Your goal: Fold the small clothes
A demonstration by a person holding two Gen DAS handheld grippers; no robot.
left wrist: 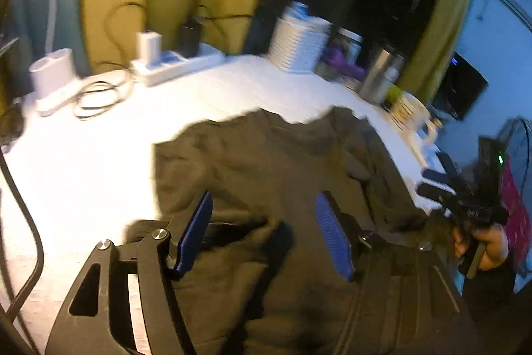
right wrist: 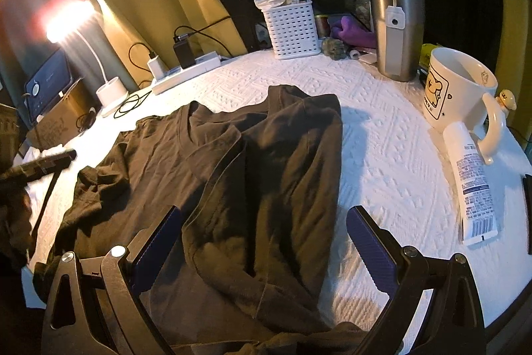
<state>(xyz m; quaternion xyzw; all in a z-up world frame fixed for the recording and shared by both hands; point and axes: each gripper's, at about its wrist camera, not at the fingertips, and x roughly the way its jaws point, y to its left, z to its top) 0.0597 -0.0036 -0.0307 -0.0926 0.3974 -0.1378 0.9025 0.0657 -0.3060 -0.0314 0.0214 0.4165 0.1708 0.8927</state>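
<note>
The dark shirt (right wrist: 232,175) runs lengthwise up the frame's middle from the right claw (right wrist: 264,235); both it and the left claw (left wrist: 264,232) gape wide, holding nothing.

Dim room; lamp (right wrist: 68,19) glares warmly (left wrist view motion-blurred), fisheye edges bend.

- Dark brown T-shirt (right wrist: 232,162), plain, between and ahead of the right claw (right wrist: 264,232) with its blue pads.
- White tabletop (right wrist: 382,135), embossed geometric pattern, right of it.
- Cream mug (right wrist: 459,88), cartoon print, far right.
- White lattice basket (right wrist: 292,29) far ahead.
</note>
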